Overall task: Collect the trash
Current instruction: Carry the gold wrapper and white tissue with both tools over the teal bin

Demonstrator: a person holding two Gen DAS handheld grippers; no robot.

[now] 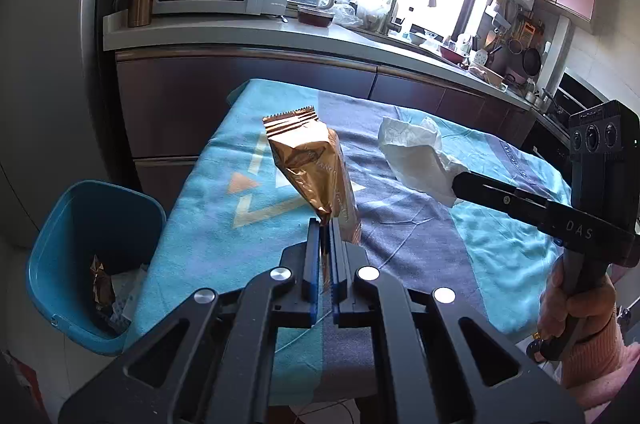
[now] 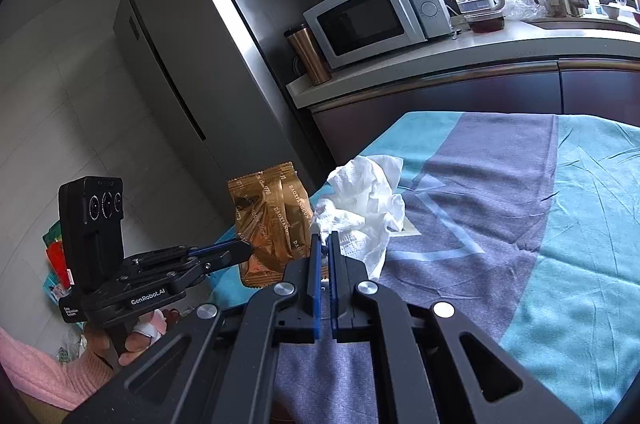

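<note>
The left gripper (image 1: 325,224) jaws pinch the light, slippery gold wrapper (image 1: 310,165) at its corner; the right gripper (image 2: 325,238) jaws clamp the soft, crumpled tissue (image 2: 362,197) by its edge.

Black two-finger grippers (image 1: 325,224), blue-edged pads, silver pivot screws (white "GenRobot.AI" lettering), pink knitted sleeves (image 2: 44,372)

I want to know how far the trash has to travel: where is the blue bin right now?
In the left wrist view the blue bin stands on the floor at lower left, beside the table's left edge.
</note>
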